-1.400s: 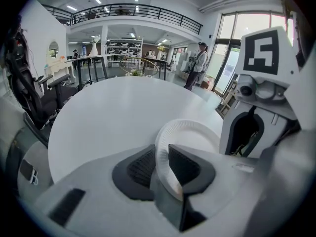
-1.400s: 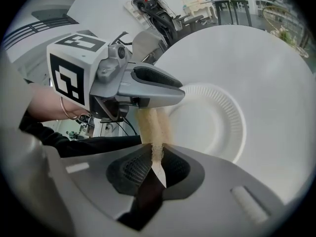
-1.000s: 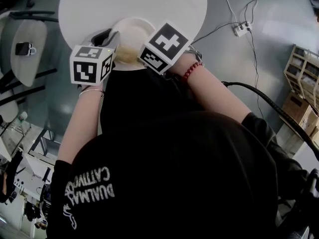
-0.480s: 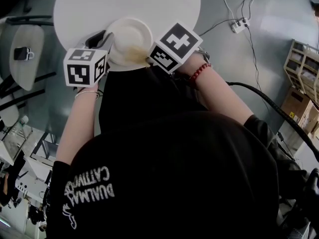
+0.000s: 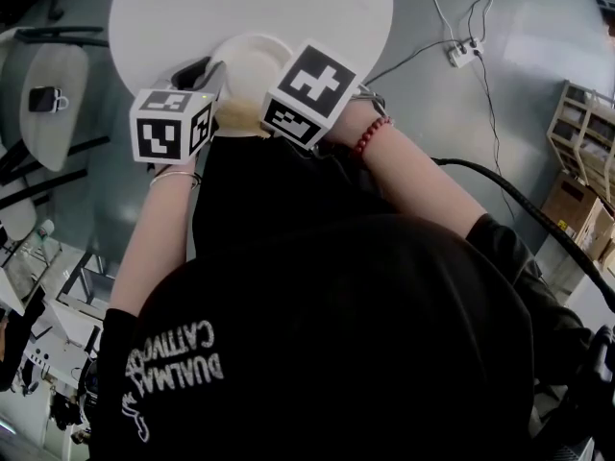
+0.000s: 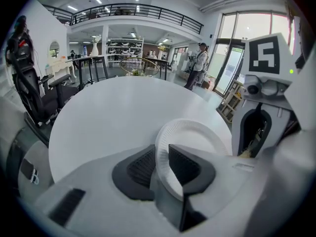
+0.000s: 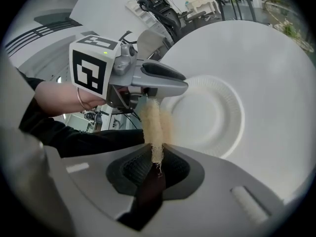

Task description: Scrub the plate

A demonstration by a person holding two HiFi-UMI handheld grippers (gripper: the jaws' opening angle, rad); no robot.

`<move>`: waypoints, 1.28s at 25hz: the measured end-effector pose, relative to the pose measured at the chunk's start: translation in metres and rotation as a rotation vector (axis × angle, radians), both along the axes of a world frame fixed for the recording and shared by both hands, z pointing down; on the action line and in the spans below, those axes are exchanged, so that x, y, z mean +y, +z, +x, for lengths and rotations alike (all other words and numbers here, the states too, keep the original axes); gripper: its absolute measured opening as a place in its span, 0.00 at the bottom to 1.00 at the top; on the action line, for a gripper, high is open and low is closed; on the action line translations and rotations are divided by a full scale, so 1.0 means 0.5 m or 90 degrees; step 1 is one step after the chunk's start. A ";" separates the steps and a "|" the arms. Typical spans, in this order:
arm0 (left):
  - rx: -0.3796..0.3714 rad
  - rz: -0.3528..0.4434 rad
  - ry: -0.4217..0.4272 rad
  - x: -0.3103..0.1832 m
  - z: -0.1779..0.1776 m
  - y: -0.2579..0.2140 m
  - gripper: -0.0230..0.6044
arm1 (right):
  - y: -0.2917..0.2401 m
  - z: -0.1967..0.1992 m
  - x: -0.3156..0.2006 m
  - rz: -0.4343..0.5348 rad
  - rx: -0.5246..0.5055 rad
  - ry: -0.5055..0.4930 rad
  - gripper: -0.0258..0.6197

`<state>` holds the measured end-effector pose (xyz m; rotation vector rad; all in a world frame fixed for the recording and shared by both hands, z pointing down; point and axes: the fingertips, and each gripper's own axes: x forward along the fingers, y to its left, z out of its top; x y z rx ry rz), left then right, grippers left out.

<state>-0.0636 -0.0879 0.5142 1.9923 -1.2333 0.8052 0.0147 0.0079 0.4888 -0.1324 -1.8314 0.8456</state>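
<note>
Plate [image 5: 248,65]: white paper plate in the upper centre-left of the head view, lying on the near edge of the round white table [image 5: 317,8]; it sits in almost the same spot as a second ago.
Left gripper [image 6: 160,164]: clenched on the plate's near rim, which runs between its two dark pads at lower centre of the left gripper view; it has stayed put while the other tool moves.
Right gripper [image 7: 155,164]: clenched on the lower end of a pale, fibrous scrub pad [image 7: 154,120], which stands up from the jaws toward the plate's left edge in the right gripper view.
Just changed: half a second ago the right gripper's marker cube sat further right in the head view and left most of the plate uncovered; now it has swung back left and covers the plate's lower right part.
Meaning for the task: this looks like one back-and-forth scrubbing stroke, with the plate pinned and the pad working its near side, so scrubbing seems to be under way.
Cannot tell: whether the pad presses on the plate at this instant.
</note>
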 end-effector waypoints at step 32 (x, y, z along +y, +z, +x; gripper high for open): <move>-0.004 0.005 0.017 0.005 -0.010 0.005 0.17 | 0.046 0.121 -0.012 0.035 0.063 0.080 0.13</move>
